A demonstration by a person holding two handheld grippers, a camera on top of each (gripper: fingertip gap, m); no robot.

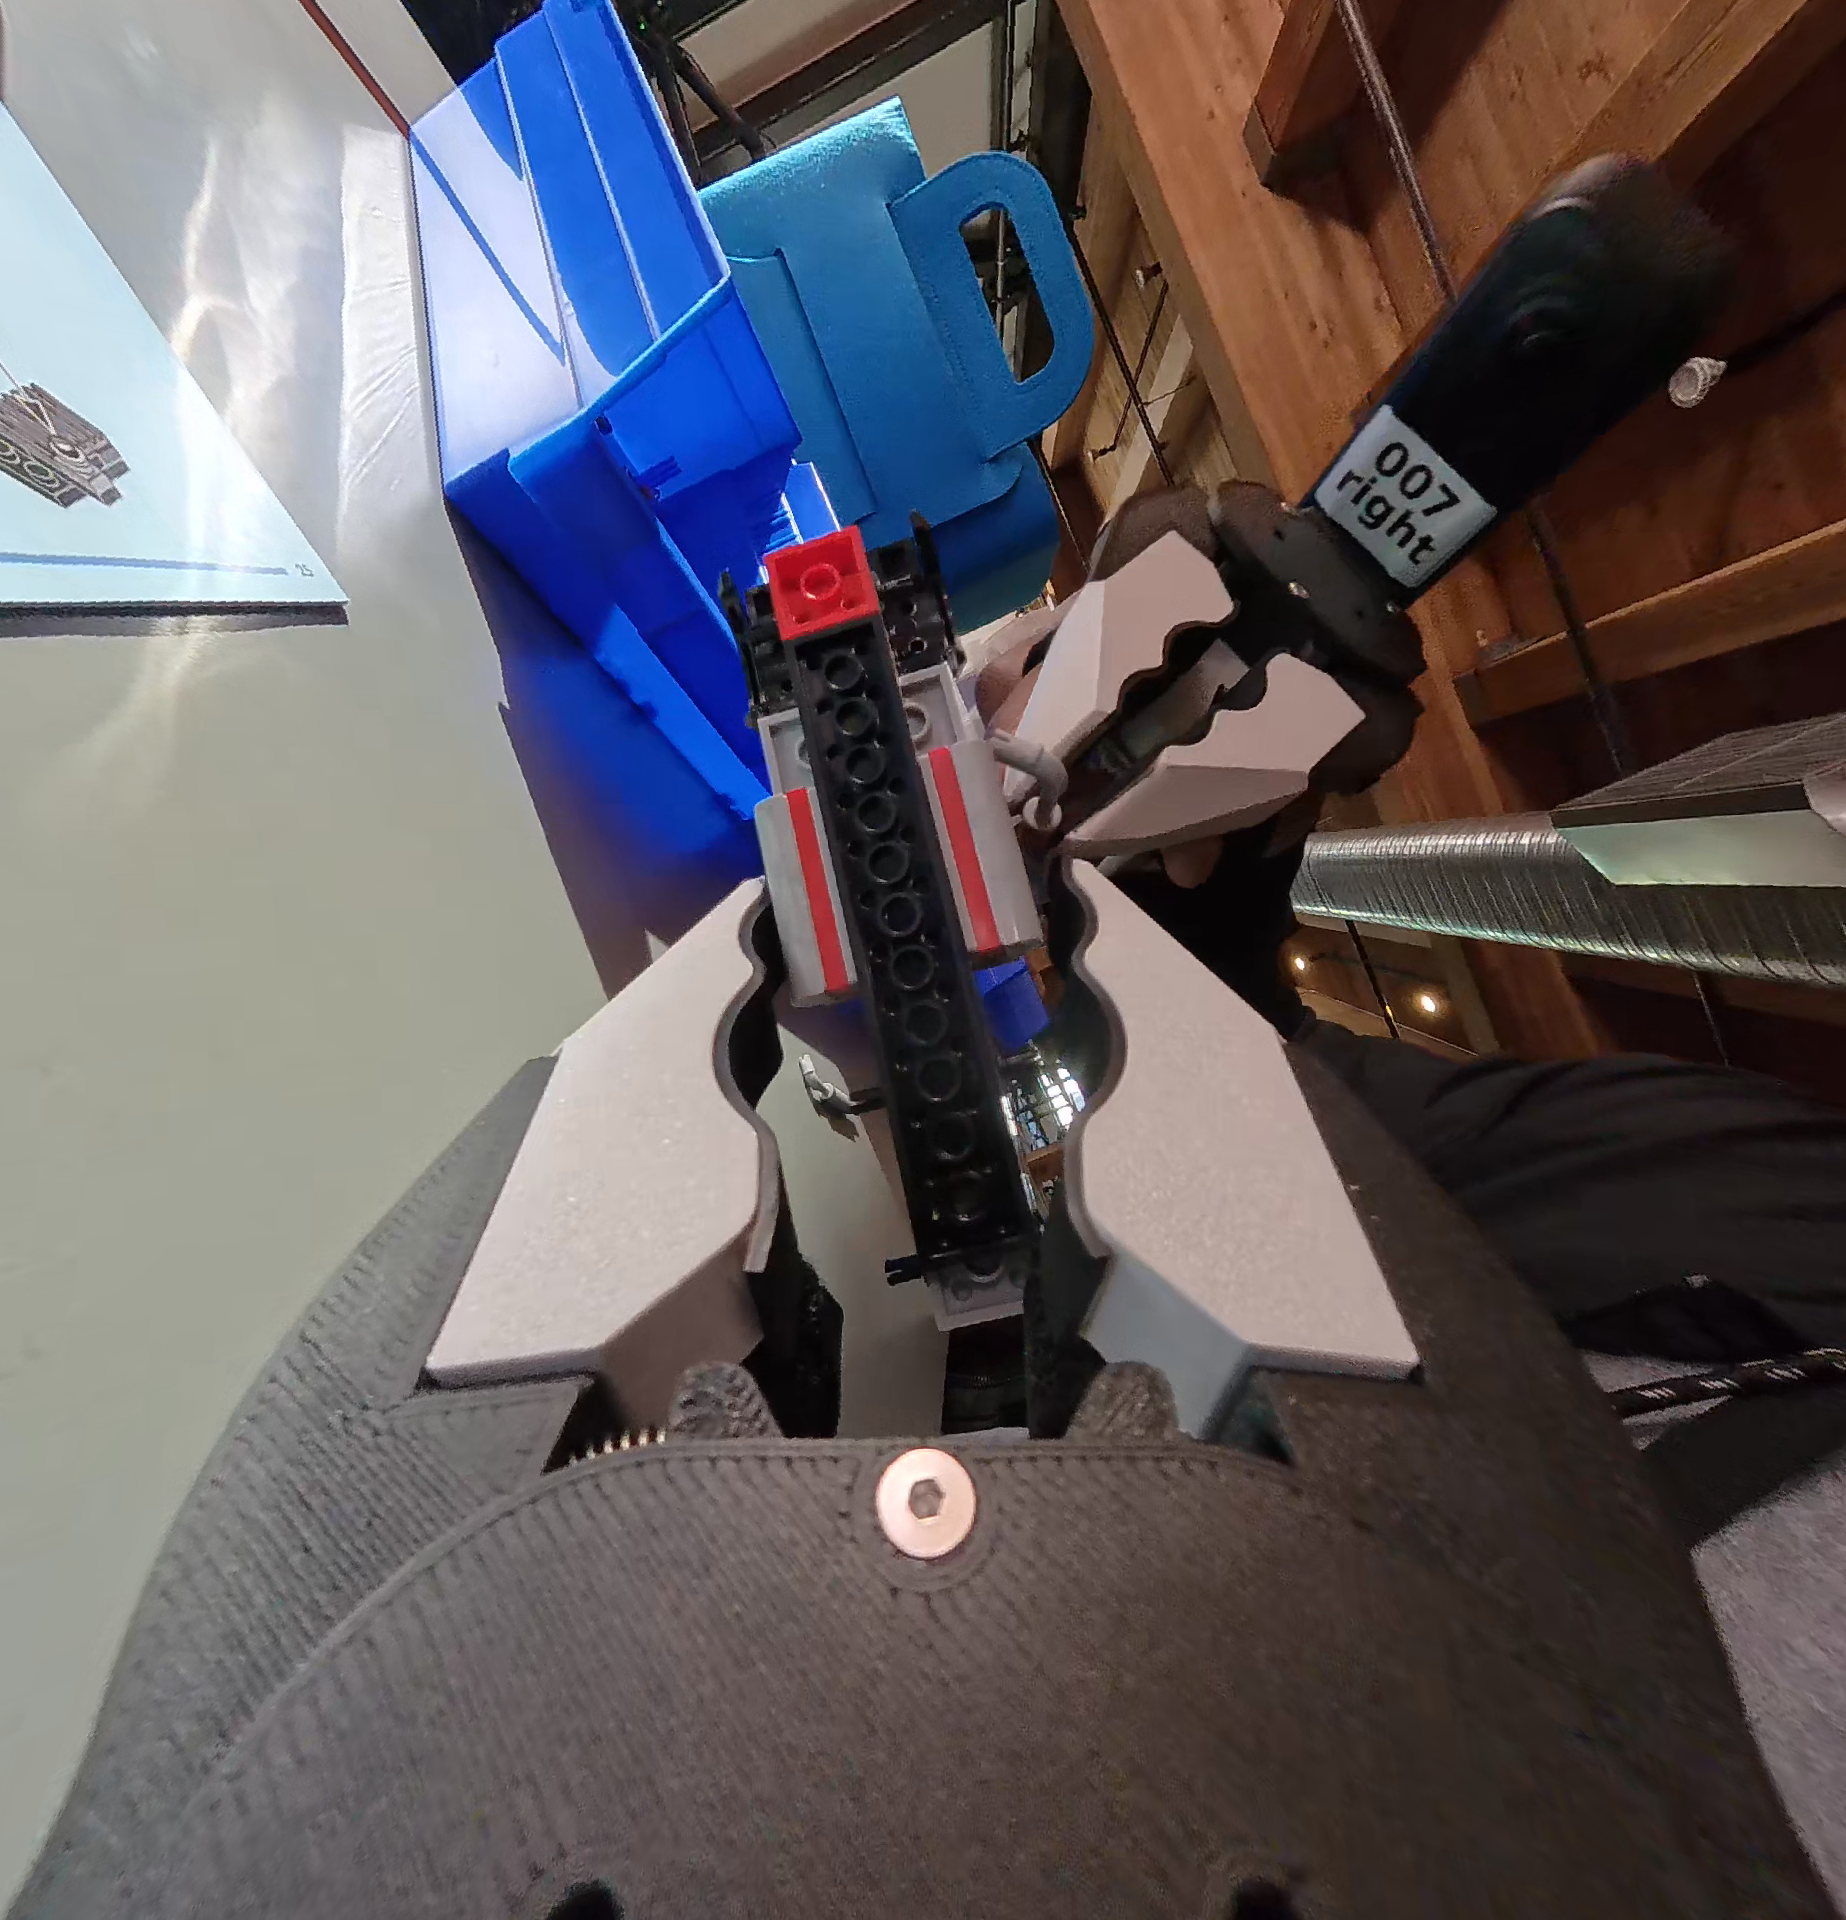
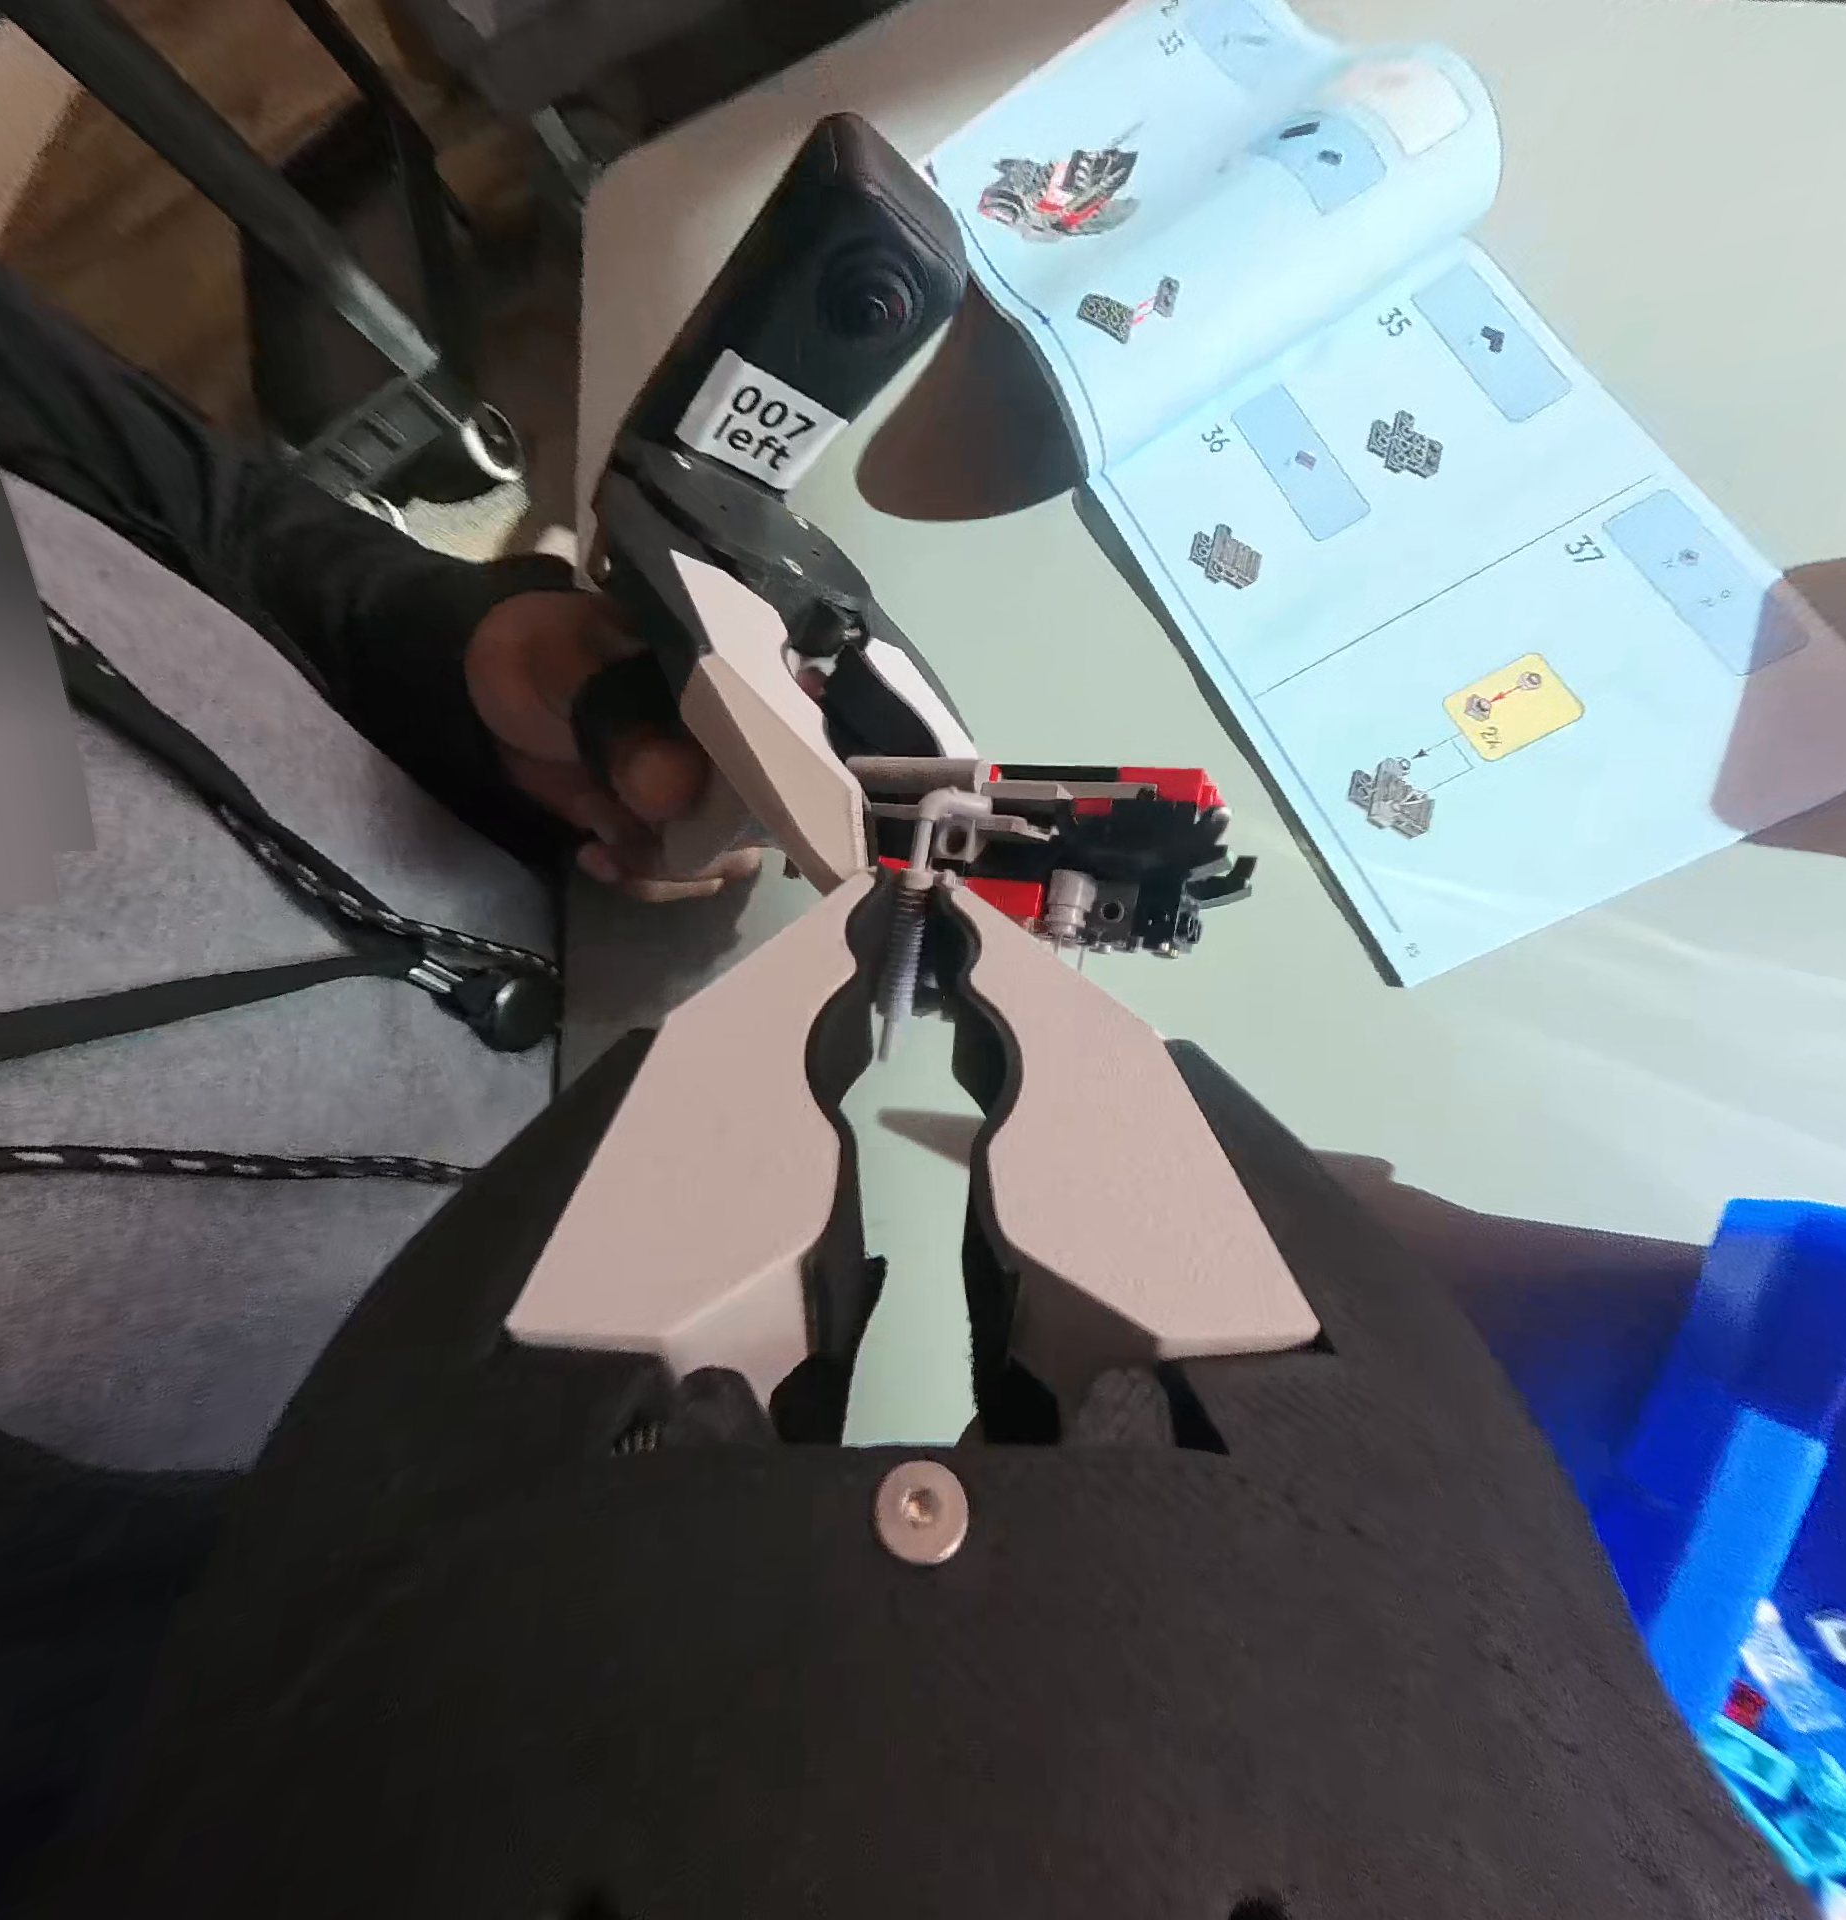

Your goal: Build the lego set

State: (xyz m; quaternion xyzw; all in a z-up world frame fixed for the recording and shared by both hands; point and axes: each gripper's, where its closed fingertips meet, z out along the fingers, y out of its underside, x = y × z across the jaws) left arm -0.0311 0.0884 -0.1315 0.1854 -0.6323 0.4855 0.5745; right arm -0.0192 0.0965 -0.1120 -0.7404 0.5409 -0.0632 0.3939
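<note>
Left hand-held gripper: partly closed around the model; model lies lengthwise in the gap, gripped at its near end as seen in the right wrist view; contact point hidden in its own view. Held up off the table, probably to steady the build for the other tool.
Right hand-held gripper: jaws nearly together at the tips, pinching a small grey spring part right at the model's side; looks like a fitting or seating move.
Model: black studded beam along the middle, grey blocks with red stripes on both flanks, red brick at the far end. In the air between the two grippers, above the table edge and the person's lap. Underside turned toward the left camera, likely to expose the flank to the right gripper.
Spring part: upper end meets a grey elbow piece on the model; whether it is fully seated, cannot tell.
Booklet: open flat on the table beyond the model, within sight for reference.
Bin: blue, on the table near the model; loose pieces visible inside in the right wrist view.
Hand: wrapped round the left gripper's grip, dark sleeve above.
Stage: mid-build, judged by the largely assembled body.
Risk: spring part small, could slip from the tips.
</note>
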